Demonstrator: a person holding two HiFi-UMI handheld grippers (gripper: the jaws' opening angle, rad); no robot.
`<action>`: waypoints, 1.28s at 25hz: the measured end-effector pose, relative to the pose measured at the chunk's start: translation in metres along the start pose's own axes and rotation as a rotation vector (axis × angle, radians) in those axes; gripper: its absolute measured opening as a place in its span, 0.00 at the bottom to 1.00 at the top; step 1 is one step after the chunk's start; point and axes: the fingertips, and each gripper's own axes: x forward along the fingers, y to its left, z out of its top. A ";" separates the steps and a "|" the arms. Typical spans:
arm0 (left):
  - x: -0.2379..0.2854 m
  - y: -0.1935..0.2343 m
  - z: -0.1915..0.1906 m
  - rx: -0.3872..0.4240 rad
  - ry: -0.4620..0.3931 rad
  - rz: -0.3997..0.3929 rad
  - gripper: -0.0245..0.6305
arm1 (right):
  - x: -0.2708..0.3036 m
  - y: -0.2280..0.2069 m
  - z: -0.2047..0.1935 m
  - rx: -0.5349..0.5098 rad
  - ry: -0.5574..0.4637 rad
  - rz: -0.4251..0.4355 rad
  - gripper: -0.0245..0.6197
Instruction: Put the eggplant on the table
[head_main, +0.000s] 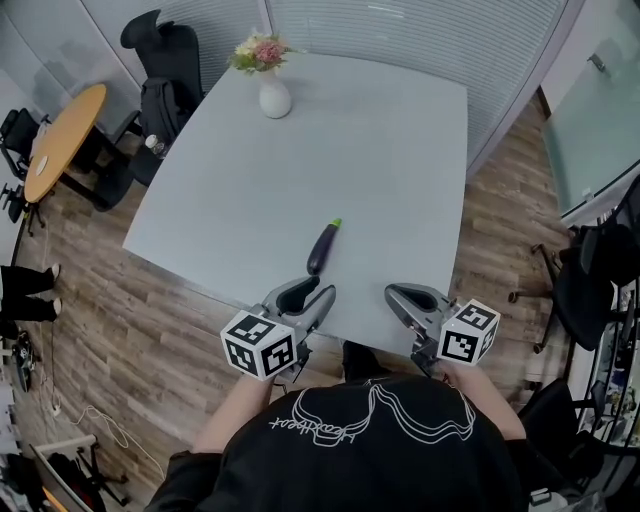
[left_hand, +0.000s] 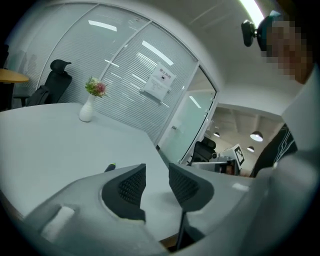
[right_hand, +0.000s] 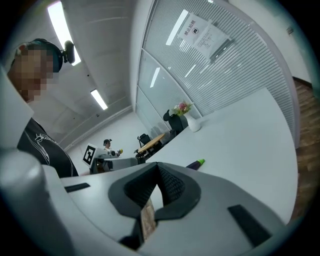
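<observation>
A dark purple eggplant (head_main: 323, 248) with a green stem lies on the grey table (head_main: 380, 150), near its front edge. Both grippers hover at that edge, just short of the eggplant. My left gripper (head_main: 312, 293) stands open, its ribbed pads apart with nothing between them (left_hand: 156, 167); only the eggplant's green tip (left_hand: 111, 166) peeks over its left jaw. Further right, my right gripper (head_main: 397, 293) is shut and empty, its pads meeting at the tips (right_hand: 159, 166). The eggplant (right_hand: 196, 163) shows just beyond its jaws.
A white vase of flowers (head_main: 272, 85) stands at the table's far side. A black office chair (head_main: 160, 40) and a round orange table (head_main: 60, 130) are at the left. Wooden floor surrounds the table, with ribbed glass walls behind it.
</observation>
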 end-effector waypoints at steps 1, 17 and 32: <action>-0.004 -0.007 0.001 -0.006 -0.007 -0.020 0.25 | -0.001 0.005 0.000 -0.006 -0.005 0.007 0.05; -0.033 -0.067 -0.005 0.077 -0.027 -0.114 0.07 | -0.016 0.052 -0.003 -0.046 -0.073 0.066 0.05; -0.040 -0.069 -0.010 0.071 -0.030 -0.109 0.07 | -0.017 0.060 -0.013 -0.050 -0.050 0.055 0.05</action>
